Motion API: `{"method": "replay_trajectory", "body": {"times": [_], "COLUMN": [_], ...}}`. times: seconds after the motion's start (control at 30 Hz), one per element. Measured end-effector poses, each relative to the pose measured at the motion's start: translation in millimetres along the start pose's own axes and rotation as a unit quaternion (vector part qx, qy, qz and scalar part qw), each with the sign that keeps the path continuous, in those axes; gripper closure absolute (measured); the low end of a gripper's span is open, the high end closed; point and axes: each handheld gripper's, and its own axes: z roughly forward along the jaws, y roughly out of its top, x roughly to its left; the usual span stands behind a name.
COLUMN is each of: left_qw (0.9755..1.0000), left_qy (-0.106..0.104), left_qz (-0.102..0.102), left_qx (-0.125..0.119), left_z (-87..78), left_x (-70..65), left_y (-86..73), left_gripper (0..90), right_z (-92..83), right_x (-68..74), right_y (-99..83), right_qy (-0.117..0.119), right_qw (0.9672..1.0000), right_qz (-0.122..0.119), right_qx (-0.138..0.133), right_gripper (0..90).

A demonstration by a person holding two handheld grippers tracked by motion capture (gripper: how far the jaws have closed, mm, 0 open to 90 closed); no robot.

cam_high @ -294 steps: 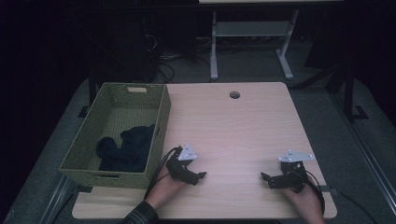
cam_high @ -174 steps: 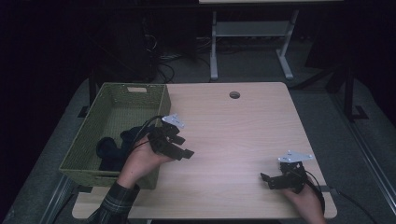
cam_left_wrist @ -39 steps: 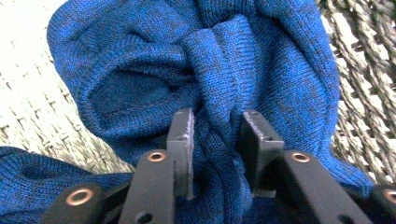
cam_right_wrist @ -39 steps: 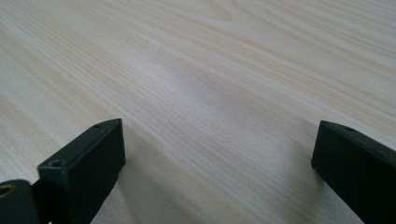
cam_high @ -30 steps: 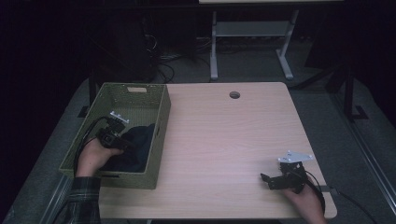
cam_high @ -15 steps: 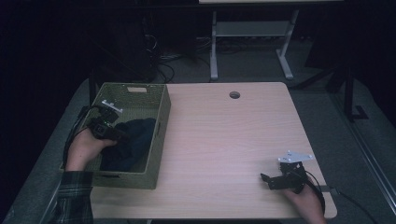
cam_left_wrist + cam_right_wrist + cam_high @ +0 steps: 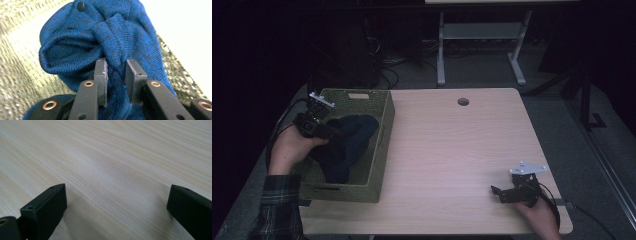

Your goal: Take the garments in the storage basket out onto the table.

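Blue knitted garment [image 7: 120,37]: a bunched fold of it is clamped between the jaws of your left gripper [image 7: 116,75], which stand nearly together with the fabric filling the gap. In the high view the garment [image 7: 344,145] appears dark and hangs partly raised inside the green woven basket [image 7: 379,150], its lower part lying on the basket floor. A dark button [image 7: 80,5] shows on the upper part of the cloth in the left gripper view.

Your left gripper [image 7: 319,127] sits over the basket's left wall, with your left hand [image 7: 292,147] just outside that wall and a plaid sleeve [image 7: 277,207] behind it. The basket rests along the left edge of the tabletop [image 7: 452,150], reaching toward its near left corner.

Your right gripper [image 7: 512,192] rests near the near right corner of the tabletop, well apart from the basket, held by your right hand [image 7: 537,215]. Its jaws stand wide apart with nothing between them but bare wood grain [image 7: 112,170]. A round cable hole [image 7: 463,101] lies near the far edge of the tabletop.
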Motion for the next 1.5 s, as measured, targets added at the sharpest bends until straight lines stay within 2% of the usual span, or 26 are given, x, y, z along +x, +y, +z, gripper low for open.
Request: {"method": "replay_trajectory", "body": {"times": [0.3,0.53,0.8,1.1,1.5], "left_qw": [0.9997,0.9993,0.9982,0.9966,0.9941], "left_qy": [0.004,-0.011,-0.021,-0.021,-0.041], "left_qz": [0.022,0.030,0.051,0.072,0.090], "left_qx": [-0.004,-0.017,-0.023,-0.034,-0.044], "left_z": [-25.1,-37.3,-46.8,-54.4,-54.4], "left_x": [-9.8,-15.2,-27.8,-41.7,-64.1], "left_y": [21.4,35.8,53.9,69.1,92.0], "left_gripper": [72.9,72.9,73.0,72.9,73.0], "right_z": [0.0,0.0,-0.1,0.0,-0.1], "right_x": [-0.1,-0.1,-0.1,-0.1,0.0], "right_y": [0.0,0.0,0.0,0.0,0.0], "right_qy": [0.000,0.000,0.000,0.000,0.000], "right_qw": [1.0000,1.0000,1.0000,1.0000,1.0000], "right_qz": [0.000,-0.001,-0.001,-0.001,0.000], "right_qx": [0.000,0.000,0.000,0.000,0.000], "right_gripper": [2.4,2.4,2.4,2.4,2.4]}}
